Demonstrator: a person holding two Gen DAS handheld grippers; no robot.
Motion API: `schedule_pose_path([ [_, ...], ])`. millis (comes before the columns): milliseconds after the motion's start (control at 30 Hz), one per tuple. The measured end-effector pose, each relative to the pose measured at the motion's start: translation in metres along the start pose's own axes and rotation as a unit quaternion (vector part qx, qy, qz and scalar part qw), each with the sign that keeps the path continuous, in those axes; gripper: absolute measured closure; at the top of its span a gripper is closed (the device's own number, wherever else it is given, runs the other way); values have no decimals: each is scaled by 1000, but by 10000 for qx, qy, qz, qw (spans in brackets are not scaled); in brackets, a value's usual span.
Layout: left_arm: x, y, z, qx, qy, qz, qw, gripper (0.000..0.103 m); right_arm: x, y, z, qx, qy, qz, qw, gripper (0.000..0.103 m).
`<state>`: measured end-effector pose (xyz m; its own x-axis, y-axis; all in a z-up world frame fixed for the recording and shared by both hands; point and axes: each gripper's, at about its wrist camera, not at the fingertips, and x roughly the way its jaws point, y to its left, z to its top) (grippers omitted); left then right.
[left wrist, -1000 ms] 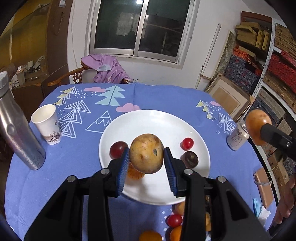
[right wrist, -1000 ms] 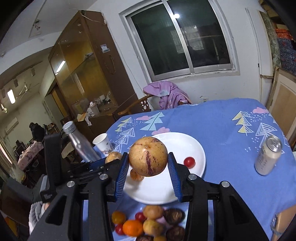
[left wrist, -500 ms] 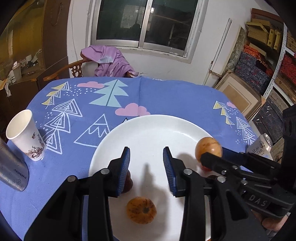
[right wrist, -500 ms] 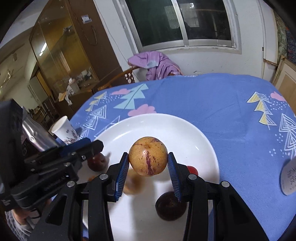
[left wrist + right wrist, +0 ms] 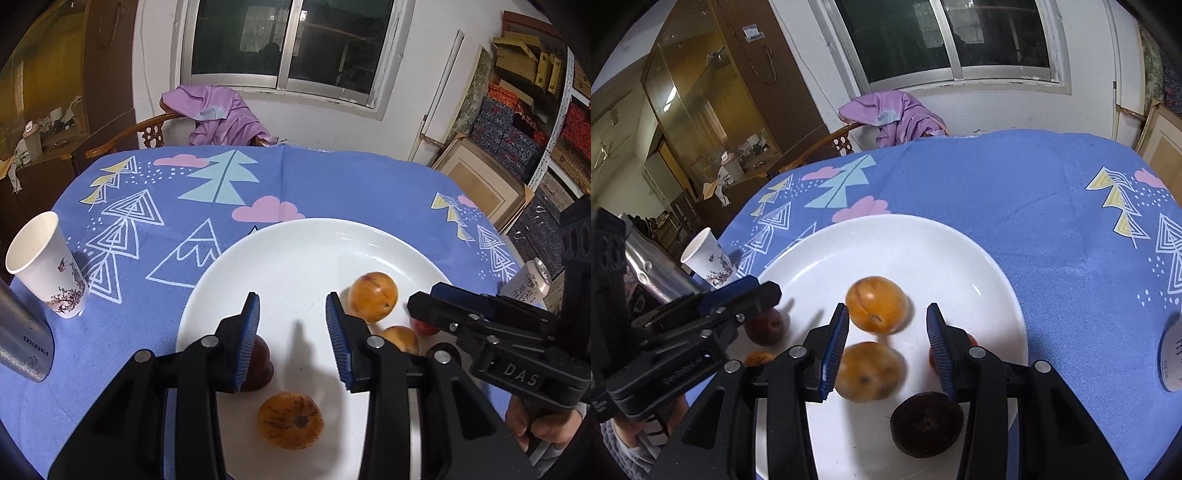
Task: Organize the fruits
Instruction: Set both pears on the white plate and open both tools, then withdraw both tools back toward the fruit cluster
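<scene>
My left gripper (image 5: 291, 297) is open over the white plate (image 5: 295, 251), with nothing between its blue pads. On the plate lie a dark red plum (image 5: 260, 363), a spotted orange fruit (image 5: 290, 421), two yellow-orange fruits (image 5: 373, 297) (image 5: 400, 339) and a small red tomato (image 5: 424, 328). My right gripper (image 5: 886, 308) is open low over the plate (image 5: 886, 243). One yellow-orange fruit (image 5: 871, 299) sits blurred just past its fingertips, free of the pads. A second one (image 5: 868, 371) lies under the gap. A dark brown fruit (image 5: 925, 424) is nearest.
A paper cup (image 5: 44, 266) and a steel bottle (image 5: 22, 343) stand left of the plate. A drinks can (image 5: 528, 280) stands to its right. The blue patterned tablecloth (image 5: 332, 181) stretches behind the plate toward a chair draped with purple cloth (image 5: 218, 114).
Both grippers came down to the plate, each carrying a yellow-orange fruit. The left one let go first; the right one's fruit has now left its pads and lies on the plate.
</scene>
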<state>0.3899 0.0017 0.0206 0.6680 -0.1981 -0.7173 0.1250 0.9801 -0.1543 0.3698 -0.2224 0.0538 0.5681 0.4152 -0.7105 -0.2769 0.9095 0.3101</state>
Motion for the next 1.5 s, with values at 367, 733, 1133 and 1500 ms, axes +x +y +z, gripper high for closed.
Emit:
schedule_pose_path([
  [367, -48, 5, -12, 41, -303, 60, 9995, 49, -77, 32, -7, -209, -621, 535, 9964, 53],
  [733, -154, 21, -113, 144, -617, 378, 9973, 22, -195, 64, -83, -696, -1169, 575, 9890, 28],
  [1133, -176, 28, -218, 515, -464, 364, 9969, 22, -199, -12, -170, 291, -1073, 363, 9931, 23],
  [1500, -171, -20, -230, 1501, -376, 26, 9880, 35, -195, -3, -173, 217, -945, 338, 9947, 18],
])
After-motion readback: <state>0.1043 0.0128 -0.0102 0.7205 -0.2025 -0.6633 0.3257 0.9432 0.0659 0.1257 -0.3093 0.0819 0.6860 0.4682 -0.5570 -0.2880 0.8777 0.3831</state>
